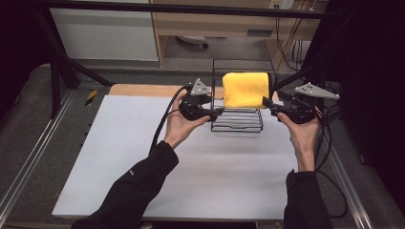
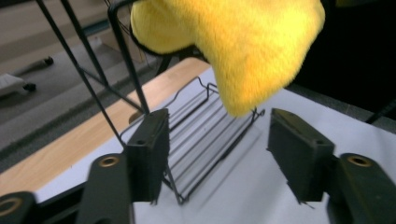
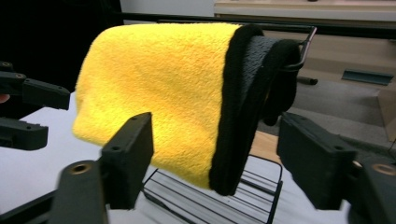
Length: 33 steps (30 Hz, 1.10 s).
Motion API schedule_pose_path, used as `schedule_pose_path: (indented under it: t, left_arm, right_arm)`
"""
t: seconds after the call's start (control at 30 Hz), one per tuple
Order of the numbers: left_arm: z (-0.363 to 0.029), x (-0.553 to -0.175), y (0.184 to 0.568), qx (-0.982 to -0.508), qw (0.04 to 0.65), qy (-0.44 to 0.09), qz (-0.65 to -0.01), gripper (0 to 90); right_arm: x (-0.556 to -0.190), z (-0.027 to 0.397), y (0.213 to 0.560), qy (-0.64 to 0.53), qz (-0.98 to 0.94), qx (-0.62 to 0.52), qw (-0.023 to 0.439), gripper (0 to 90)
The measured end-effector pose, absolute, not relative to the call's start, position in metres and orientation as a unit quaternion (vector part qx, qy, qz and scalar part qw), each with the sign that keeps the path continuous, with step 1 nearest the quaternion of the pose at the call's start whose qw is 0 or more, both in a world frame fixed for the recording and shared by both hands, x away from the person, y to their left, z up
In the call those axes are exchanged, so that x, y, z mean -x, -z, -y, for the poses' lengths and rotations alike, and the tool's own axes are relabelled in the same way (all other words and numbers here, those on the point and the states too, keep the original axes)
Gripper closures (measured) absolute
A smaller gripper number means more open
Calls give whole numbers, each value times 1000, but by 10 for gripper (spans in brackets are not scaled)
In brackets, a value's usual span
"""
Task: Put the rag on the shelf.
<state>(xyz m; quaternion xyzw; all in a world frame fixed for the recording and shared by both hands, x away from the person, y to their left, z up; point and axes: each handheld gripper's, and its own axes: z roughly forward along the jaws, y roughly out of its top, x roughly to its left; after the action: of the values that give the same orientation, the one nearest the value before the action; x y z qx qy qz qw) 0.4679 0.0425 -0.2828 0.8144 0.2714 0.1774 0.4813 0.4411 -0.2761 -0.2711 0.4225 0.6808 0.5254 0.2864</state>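
A yellow towel [image 1: 246, 89] hangs over the top bar of a wire rack [image 1: 237, 121] on the white surface [image 1: 205, 171]. The left gripper [image 1: 218, 112] and right gripper [image 1: 266, 104] flank it, jaws apart and empty.

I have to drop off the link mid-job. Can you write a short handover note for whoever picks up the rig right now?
Left gripper: jaws open, nothing between them, at the rack's left side.
Right gripper: jaws open, nothing between them, at the rack's right side.
Yellow towel: draped over the top bar of the black wire rack, hanging free, black edge trim toward the right gripper.
Done: towel hung on the rack, both grips let go.
Left: probably only to back both grippers away; check the towel hangs evenly.
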Motion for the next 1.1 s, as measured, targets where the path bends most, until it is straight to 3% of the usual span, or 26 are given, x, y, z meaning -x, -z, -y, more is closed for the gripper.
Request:
schedule_pose_path:
  t: [0.33,0.83,1.1]
  left_arm:
    - [-89,-450,301,-820,469,-157,-286,199]
    - [-180,-407,345,-815,457,-150,-323,108]
    - [-224,-384,377,-809,450,-144,-350,85]
  right_arm:
    - [-424,264,272,-524,-697,-411,265,90]
    - [-391,247,291,-516,-720,-399,237,36]
    - [-377,240,329,-515,-728,-404,204,13]
